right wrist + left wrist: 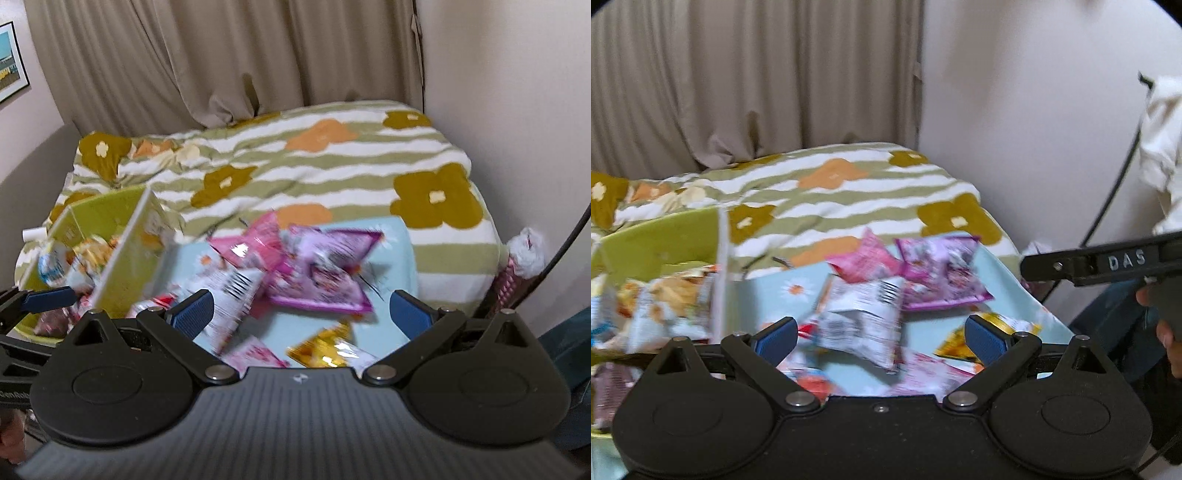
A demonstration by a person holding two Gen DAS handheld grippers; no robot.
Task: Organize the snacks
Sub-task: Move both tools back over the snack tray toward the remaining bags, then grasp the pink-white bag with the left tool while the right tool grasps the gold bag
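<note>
Left gripper (881,338) hangs over the snack pile, blue pads (777,339) spread wide, nothing between them. Right gripper (301,314) is the same story: pads (194,312) well apart, gripping nothing, hovering above the same heap. In the left wrist view the right gripper's black side shows at the far right edge, a hand (1171,332) wrapped round its handle.

Directly below the left gripper lies a white packet (860,321) with black print, blurred, resting on other wrappers. Just beyond it a pink packet (866,260) touches a purple packet (942,273), the purple one overlapping the white one's far corner. Near the right pad of the left gripper sits a gold-yellow packet (964,341); a pale pink packet (923,373) lies close to the gripper body. All of these rest on a light blue cloth (1008,295) with small flowers, spread over a striped green-and-white blanket (849,192) with big orange and mustard blossoms.

To the left stands a lime-green box (661,240), open at the top, touching the blue cloth's edge. Inside it are several snack bags (668,299), orange and white, too blurred to read. From the right wrist view the left gripper's blue fingertip (50,298) pokes in beside that box (133,236).

Behind the bed hangs a beige curtain (236,55); a plain wall (1034,110) closes the right side.
</note>
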